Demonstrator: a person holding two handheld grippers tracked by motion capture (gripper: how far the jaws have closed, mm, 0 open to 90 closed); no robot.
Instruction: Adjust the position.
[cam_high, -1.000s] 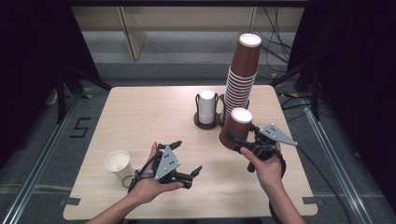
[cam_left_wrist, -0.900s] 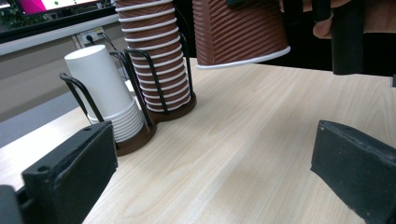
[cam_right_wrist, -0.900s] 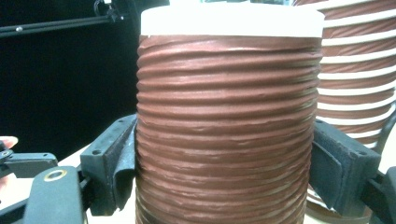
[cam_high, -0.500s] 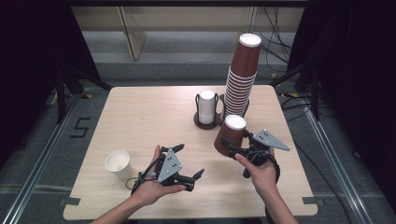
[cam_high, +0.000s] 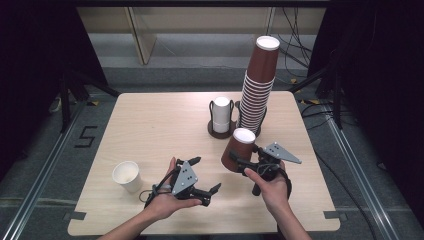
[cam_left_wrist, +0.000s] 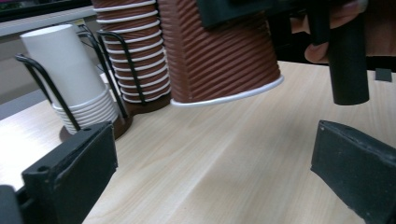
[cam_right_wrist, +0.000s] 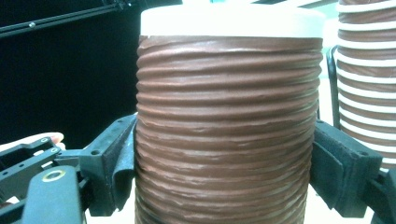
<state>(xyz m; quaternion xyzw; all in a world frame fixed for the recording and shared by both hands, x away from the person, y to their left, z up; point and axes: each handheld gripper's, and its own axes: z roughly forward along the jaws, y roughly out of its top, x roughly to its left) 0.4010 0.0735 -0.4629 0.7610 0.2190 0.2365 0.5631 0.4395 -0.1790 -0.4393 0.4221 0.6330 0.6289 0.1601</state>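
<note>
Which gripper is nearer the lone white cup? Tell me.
Left. The left gripper hovers just right of the white cup; the right gripper is farther right, clamping a brown cup.

1. A brown ribbed paper cup (cam_right_wrist: 228, 130) stands upturned in the middle, its white base at the top.
2. The right claw (cam_right_wrist: 224, 172) grips this cup: one black jaw presses its left wall, the other its right wall, both about halfway down the part seen.
3. Right of the cup, just behind it, rises a stack of brown cups (cam_right_wrist: 362, 79) with white rims showing as bands.
4. A thin black wire (cam_right_wrist: 330, 84) runs upright between the cup and the stack.
5. Left of the cup, low down, a fingertip (cam_right_wrist: 39, 139) rests on the claw's black frame.
6. Behind the cup to the left, the background is dark.
</note>
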